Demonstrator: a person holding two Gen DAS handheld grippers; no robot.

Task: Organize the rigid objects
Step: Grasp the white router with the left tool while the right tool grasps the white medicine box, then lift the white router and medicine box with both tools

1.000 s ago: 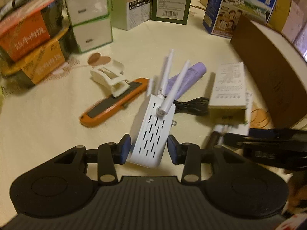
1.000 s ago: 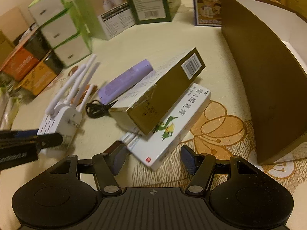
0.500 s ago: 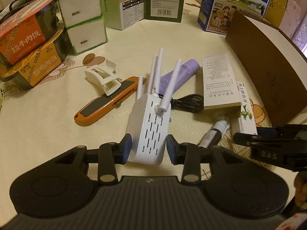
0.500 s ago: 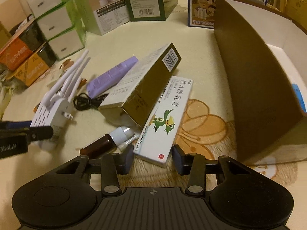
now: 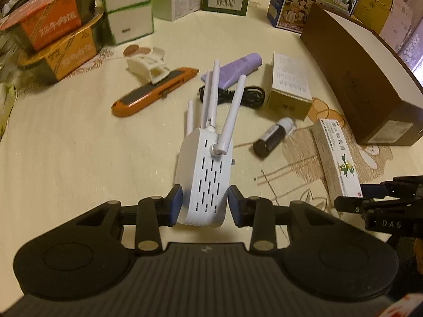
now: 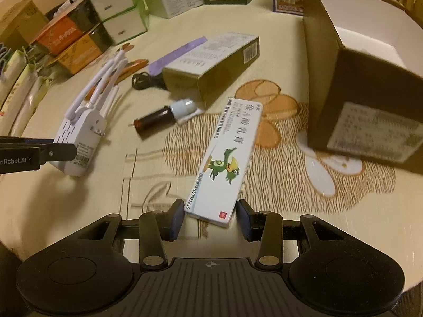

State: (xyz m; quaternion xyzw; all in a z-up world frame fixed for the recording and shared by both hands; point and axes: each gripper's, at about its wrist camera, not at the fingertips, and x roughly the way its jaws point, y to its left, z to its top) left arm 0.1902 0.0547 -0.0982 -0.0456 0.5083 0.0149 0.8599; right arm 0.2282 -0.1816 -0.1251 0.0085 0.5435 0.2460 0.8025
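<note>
My left gripper (image 5: 205, 206) is shut on the lower end of a white wifi repeater (image 5: 208, 174), which points its several antennas away from me above the cream tablecloth. The right wrist view shows the same repeater (image 6: 79, 142) at the left, in the left gripper's black fingers (image 6: 39, 153). My right gripper (image 6: 210, 218) is shut on the near end of a long white ointment box with a green bird (image 6: 224, 158). That box (image 5: 338, 163) also appears at the right of the left wrist view, ahead of the right gripper (image 5: 370, 200).
A tall brown open box (image 6: 357, 84) stands at the right. On the cloth lie a gold carton (image 6: 211, 63), a brown vial (image 6: 158, 117), a purple tube (image 5: 235, 70), a black cable (image 5: 238, 96), an orange utility knife (image 5: 150, 95) and a white clip (image 5: 148, 64). Noodle bowls (image 5: 53, 26) and cartons line the back.
The right jaws closed on the ointment box and drew it out from under the gold carton, uncovering the brown vial. Both grippers pulled back toward the near edge with their objects.
</note>
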